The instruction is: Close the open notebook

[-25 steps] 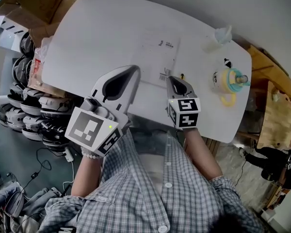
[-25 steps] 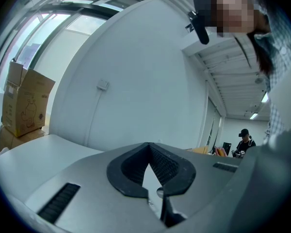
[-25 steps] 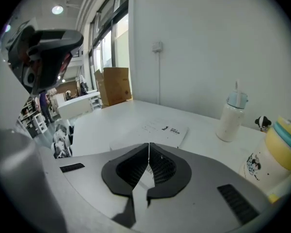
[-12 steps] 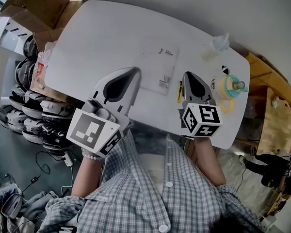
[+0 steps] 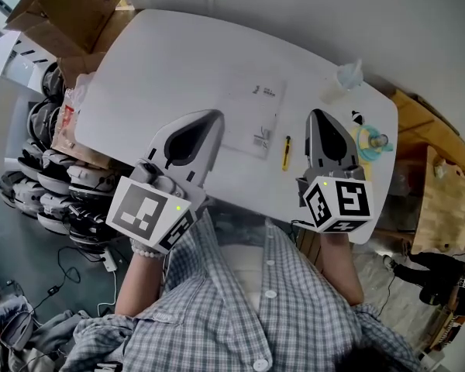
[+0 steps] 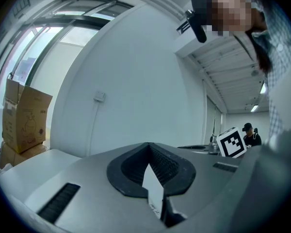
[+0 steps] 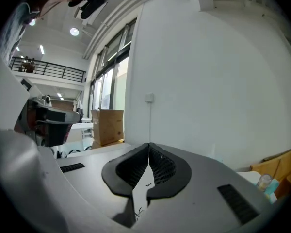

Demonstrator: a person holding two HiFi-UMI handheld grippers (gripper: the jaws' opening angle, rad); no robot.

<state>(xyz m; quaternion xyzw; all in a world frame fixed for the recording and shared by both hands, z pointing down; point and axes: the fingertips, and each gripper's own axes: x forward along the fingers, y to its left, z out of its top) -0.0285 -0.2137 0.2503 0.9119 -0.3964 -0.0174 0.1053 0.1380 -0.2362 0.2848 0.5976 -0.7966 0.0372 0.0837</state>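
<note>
Notebook (image 5: 252,118) lies flat on the table (image 5: 139,76), pen (image 5: 287,153) beside it

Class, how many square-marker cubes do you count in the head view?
2. The left cube sits behind the left tool, at the table's near edge; the right cube sits behind the right tool, right of the yellow pen. None seems hidden.

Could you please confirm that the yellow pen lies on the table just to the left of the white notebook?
Not quite. The head view shows the yellow pen lying on the table just to the right of the white notebook, on the right claw's side, not to its left.
</note>
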